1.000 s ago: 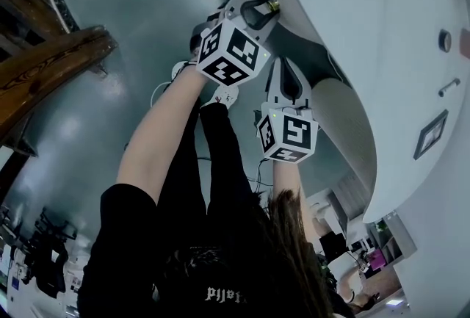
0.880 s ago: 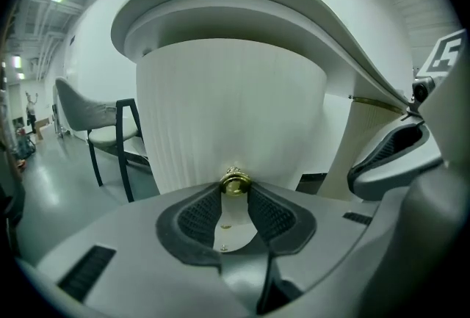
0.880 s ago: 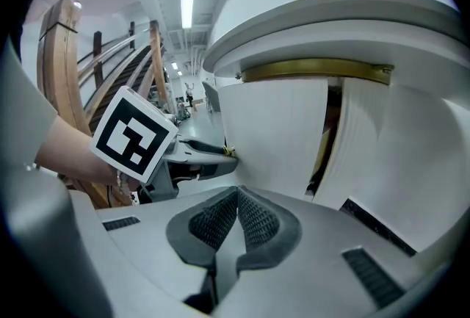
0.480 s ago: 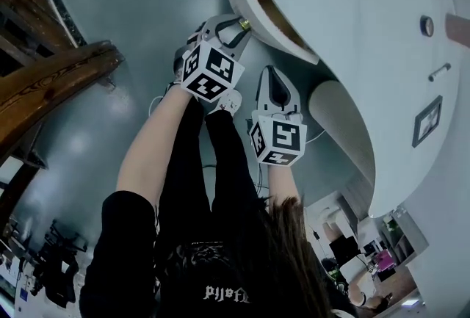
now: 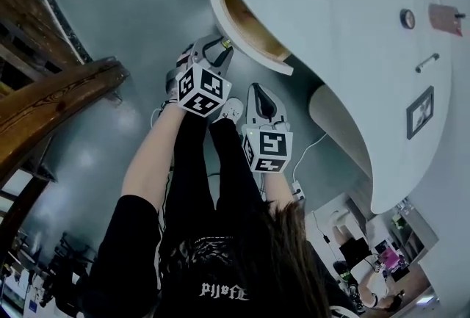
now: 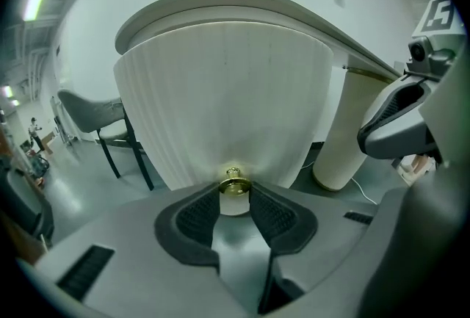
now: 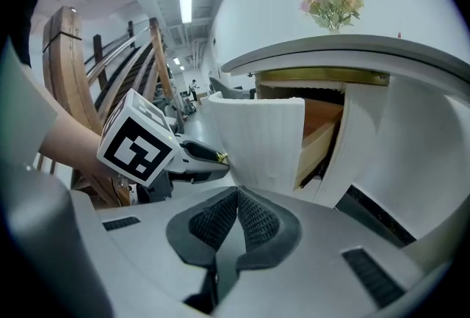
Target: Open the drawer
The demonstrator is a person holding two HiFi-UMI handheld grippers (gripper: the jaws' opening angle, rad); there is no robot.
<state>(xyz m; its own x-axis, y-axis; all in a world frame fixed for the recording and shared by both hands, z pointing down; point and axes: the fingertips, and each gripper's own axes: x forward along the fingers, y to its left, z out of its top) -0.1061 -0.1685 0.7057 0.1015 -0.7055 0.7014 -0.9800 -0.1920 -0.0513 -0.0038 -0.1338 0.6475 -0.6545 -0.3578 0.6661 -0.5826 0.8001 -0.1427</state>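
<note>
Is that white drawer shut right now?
No, the drawer stands pulled out from the desk, its wooden inside showing.

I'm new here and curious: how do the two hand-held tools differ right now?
The left tool grips the brass knob on the drawer front, though its jaws have just been opening. The right tool has its jaws together on nothing. The left tool is right at the drawer front, while the right tool hangs back, apart from it. Both are the same grey two-jaw make.
</note>
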